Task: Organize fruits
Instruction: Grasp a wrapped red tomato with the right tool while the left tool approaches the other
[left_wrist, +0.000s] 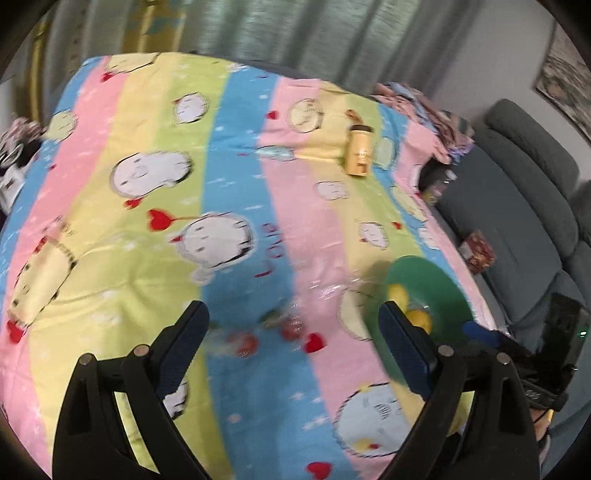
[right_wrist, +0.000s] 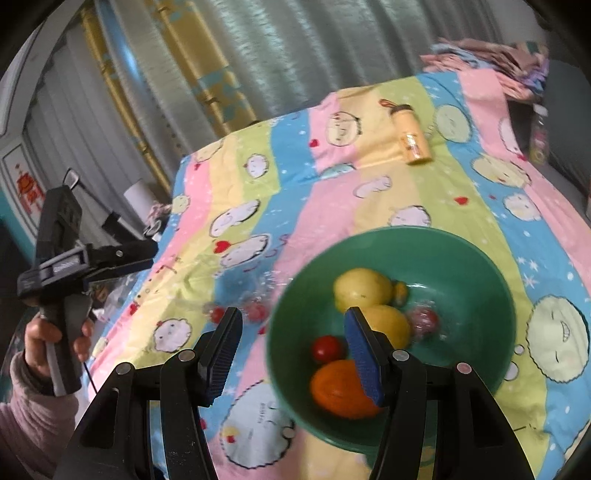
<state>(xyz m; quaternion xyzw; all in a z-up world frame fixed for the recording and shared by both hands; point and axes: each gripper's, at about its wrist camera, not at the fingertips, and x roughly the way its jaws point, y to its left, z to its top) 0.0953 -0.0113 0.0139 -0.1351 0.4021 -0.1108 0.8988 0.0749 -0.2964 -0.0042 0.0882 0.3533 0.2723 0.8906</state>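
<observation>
A green bowl (right_wrist: 476, 266) sits on the striped cartoon cloth. It holds two yellow fruits (right_wrist: 360, 290), an orange fruit (right_wrist: 334, 387), a red tomato (right_wrist: 327, 349) and a small wrapped red fruit (right_wrist: 424, 321). My right gripper (right_wrist: 293, 350) is open and empty, its right finger over the bowl's near left part. Small red fruits in clear wrap (left_wrist: 247, 343) lie on the cloth left of the bowl; they also show in the right wrist view (right_wrist: 255, 312). My left gripper (left_wrist: 291, 332) is open and empty just above them. The bowl (left_wrist: 428, 284) shows to its right.
A yellow bottle (left_wrist: 358, 153) lies on its side at the far part of the cloth (left_wrist: 147, 221). A grey sofa (left_wrist: 524, 192) stands to the right. Curtains hang behind. Folded clothes (right_wrist: 491, 59) lie at the far right corner.
</observation>
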